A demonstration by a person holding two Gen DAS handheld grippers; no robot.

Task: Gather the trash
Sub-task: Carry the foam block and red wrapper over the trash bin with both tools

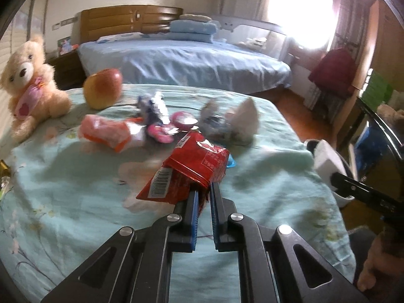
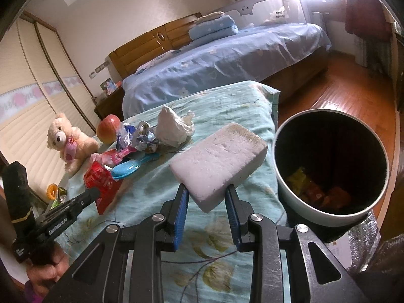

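Left gripper is clamped on the near edge of the red wrapper; pads are nearly together with the foil pinched between them. The wrapper sits at centre of the left wrist view, its barcode flap hanging at 7 o'clock.

Right gripper is clamped on a white foam block, which tilts up and away toward 1 o'clock from the jaws.

Trash bin is at 3 o'clock in the right wrist view, just beside the edge of the teal floral cover, with yellow and orange wrappers already at the bottom.

Remaining litter on the cover, at 11 to 12 o'clock from the red wrapper in the left view: pink-orange packet, pink wrappers, foil wrappers, crumpled tissue. All blurred. A blue plastic spoon lies near the red wrapper.

Apple and teddy bear are at 10 o'clock.
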